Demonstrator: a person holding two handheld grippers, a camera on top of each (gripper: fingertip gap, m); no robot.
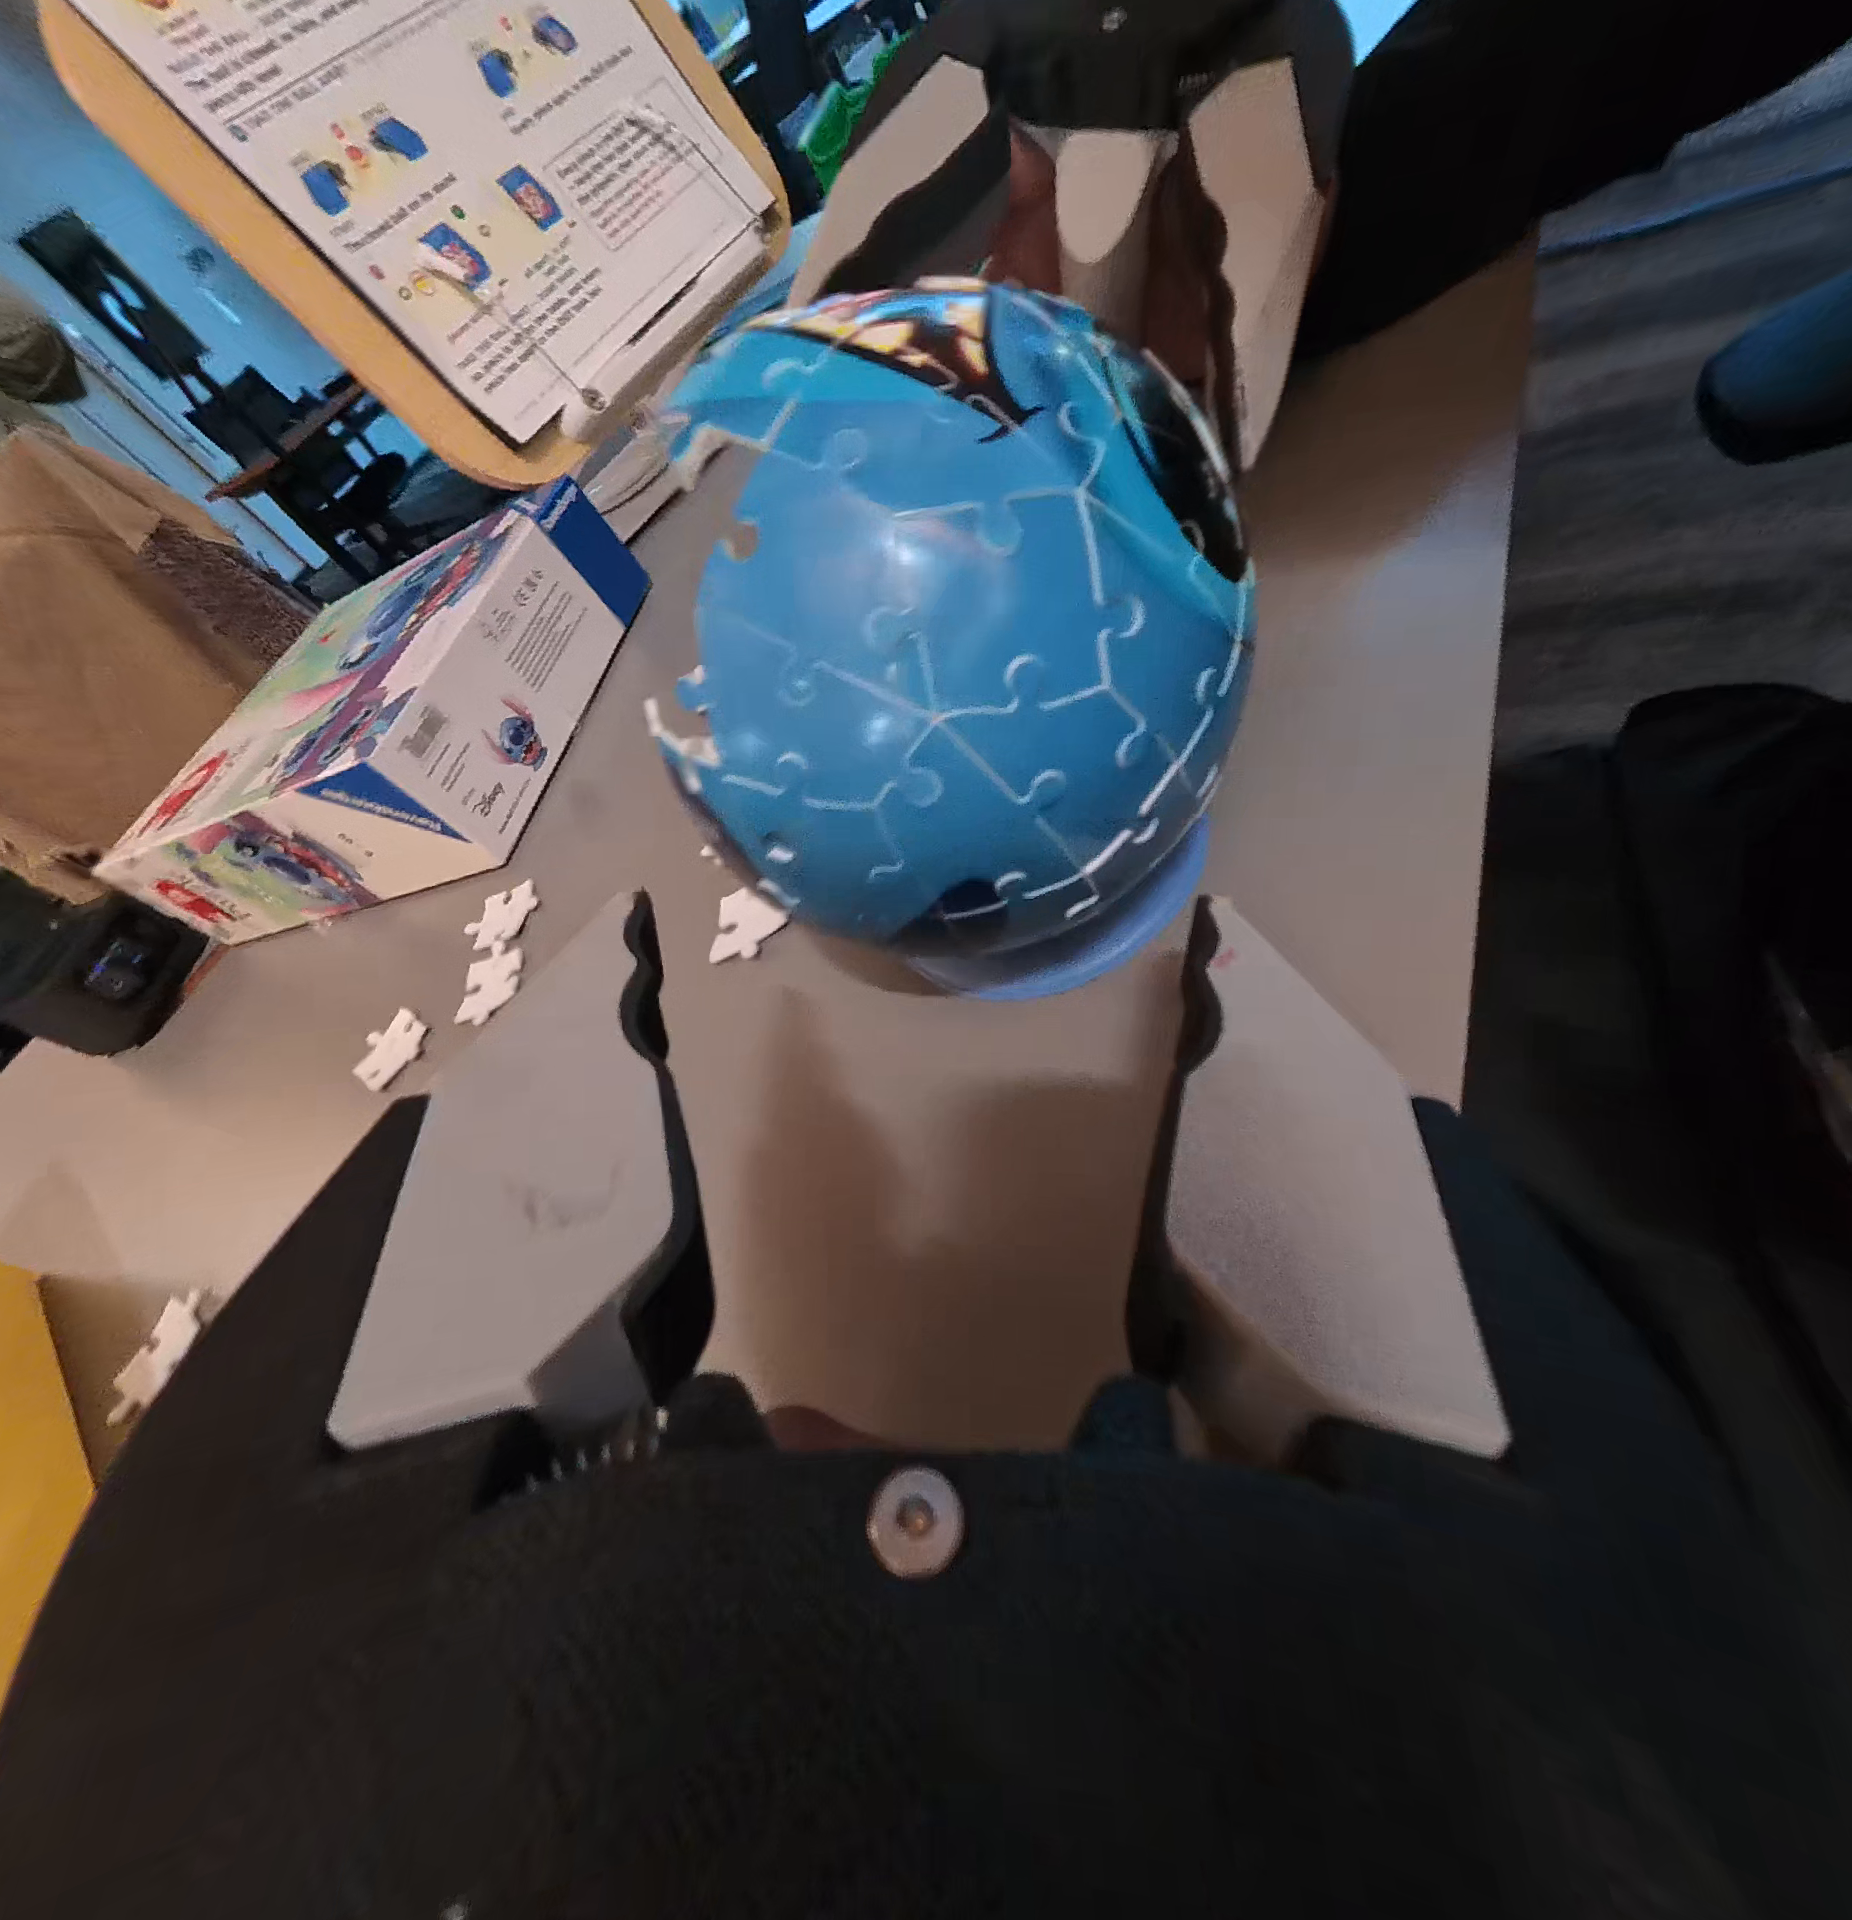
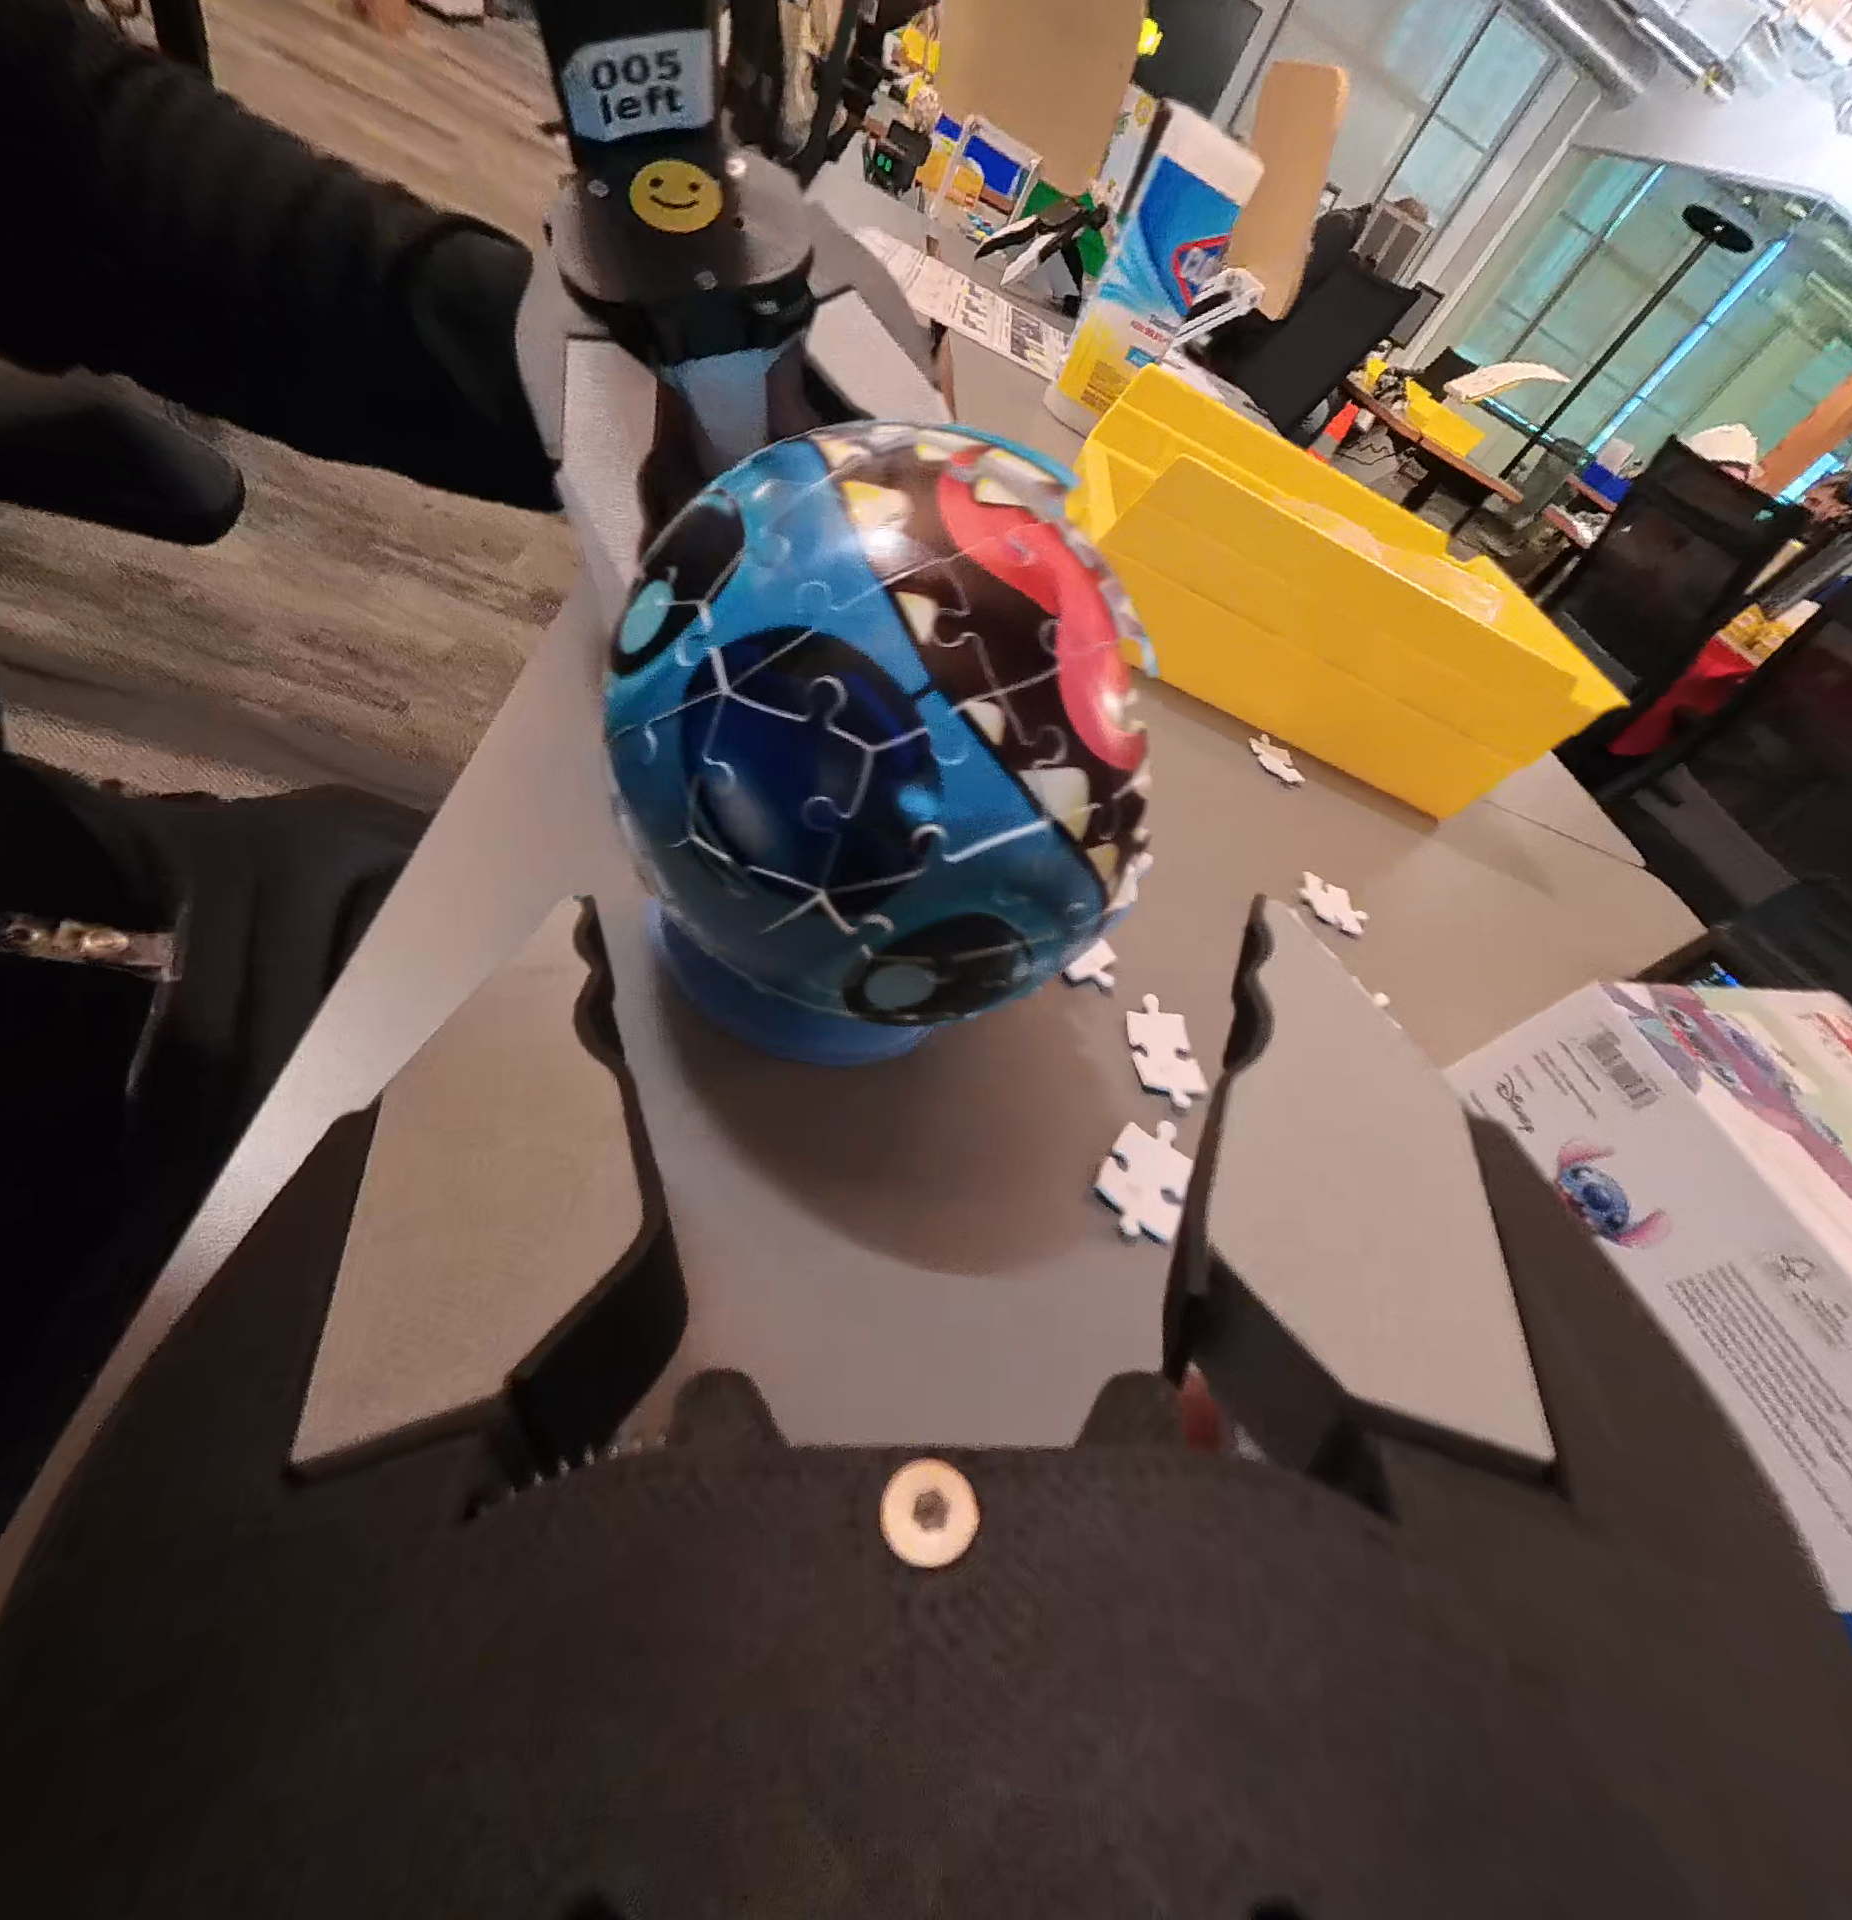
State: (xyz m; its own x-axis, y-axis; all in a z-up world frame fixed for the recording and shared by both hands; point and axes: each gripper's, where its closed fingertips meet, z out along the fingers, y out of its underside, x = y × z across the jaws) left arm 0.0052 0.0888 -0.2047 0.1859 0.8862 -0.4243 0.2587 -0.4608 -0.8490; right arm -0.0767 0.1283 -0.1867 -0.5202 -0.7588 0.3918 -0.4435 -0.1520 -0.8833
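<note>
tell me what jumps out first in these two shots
A glossy blue puzzle ball on a blue stand fills the middle of both views, on a grey table between the two open hand-held grippers, left and right, which face each other and touch nothing. Loose white pieces lie beside it. A yellow bin sits behind it in the right wrist view, and the puzzle box lies at the left in the left wrist view.

yellow bin [image 2: 1348, 634], puzzle box [image 1: 402, 717], loose white pieces [image 2: 1161, 1039]
</note>
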